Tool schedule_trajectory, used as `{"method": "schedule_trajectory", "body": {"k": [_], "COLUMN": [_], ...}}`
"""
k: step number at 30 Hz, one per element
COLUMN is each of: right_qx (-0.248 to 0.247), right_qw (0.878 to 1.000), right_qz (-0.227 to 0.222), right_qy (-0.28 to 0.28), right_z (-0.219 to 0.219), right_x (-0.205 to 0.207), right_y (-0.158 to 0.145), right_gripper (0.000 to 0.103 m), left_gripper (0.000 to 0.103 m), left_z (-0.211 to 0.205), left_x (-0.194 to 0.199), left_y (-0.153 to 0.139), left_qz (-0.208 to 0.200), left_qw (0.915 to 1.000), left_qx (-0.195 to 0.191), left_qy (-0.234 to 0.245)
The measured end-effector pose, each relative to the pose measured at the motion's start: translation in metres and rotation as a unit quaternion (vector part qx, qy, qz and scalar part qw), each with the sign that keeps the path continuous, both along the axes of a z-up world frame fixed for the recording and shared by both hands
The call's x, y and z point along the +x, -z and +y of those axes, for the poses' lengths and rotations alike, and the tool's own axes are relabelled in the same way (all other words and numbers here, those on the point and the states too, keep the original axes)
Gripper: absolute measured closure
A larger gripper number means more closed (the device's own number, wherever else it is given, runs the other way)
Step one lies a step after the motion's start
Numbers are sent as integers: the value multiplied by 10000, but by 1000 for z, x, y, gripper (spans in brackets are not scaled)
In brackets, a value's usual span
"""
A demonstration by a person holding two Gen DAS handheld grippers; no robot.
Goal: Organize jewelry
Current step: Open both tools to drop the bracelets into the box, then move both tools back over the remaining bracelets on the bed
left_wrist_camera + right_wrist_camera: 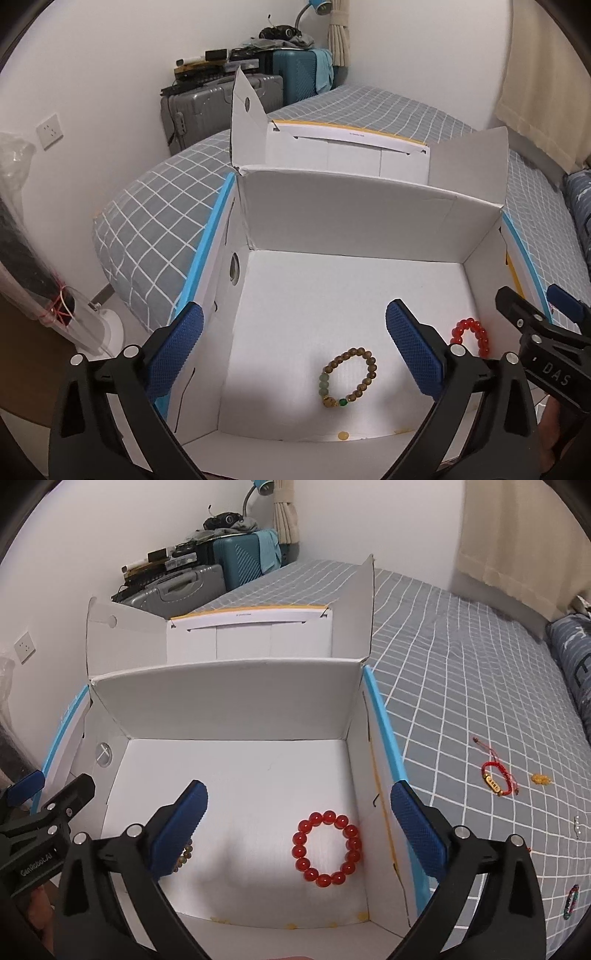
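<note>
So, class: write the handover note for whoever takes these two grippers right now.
Left gripper: open, empty, over the white box.
Right gripper: open, empty, over the same box.
Done: brown bead bracelet and red bead bracelet lie on the box floor.
Left: on the bedspread, red cord bracelet, yellow charm, a multicoloured bracelet, and a small pale piece.

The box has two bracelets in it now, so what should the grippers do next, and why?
Probably lift the right gripper out of the box and swing it toward the red cord bracelet on the bed. Both grippers' jaws stand open and empty; the red bead bracelet and brown bead bracelet lie loose on the box floor, while more jewelry waits on the bed to the right.
</note>
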State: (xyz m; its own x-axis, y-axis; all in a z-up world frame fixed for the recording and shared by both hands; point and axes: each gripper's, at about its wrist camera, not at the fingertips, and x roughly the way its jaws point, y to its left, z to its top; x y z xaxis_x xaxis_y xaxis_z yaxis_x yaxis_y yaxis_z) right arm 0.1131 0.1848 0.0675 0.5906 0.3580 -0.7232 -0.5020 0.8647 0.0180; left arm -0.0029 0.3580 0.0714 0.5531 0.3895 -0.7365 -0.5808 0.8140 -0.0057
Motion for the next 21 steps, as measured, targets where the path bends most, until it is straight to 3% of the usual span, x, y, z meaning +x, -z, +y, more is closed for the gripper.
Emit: {"method": "schedule_trajectory", "body": {"k": [10, 21], "right_qx": [-38, -112], "right_qw": [9997, 9970], "right_qz": [-206, -401], "right_qy": [136, 653], "right_z": [-26, -100], "right_x": [-7, -6], "right_y": [-16, -33], "right_gripper": [8, 8], "left_gripper": [6, 6], "left_z": [-24, -83], "left_x": [-1, 20], "left_y": [-16, -28], "left_qz": [-113, -189], "left_qw": [9996, 9968], "left_qx": [70, 101], "left_qy": [240, 767]}}
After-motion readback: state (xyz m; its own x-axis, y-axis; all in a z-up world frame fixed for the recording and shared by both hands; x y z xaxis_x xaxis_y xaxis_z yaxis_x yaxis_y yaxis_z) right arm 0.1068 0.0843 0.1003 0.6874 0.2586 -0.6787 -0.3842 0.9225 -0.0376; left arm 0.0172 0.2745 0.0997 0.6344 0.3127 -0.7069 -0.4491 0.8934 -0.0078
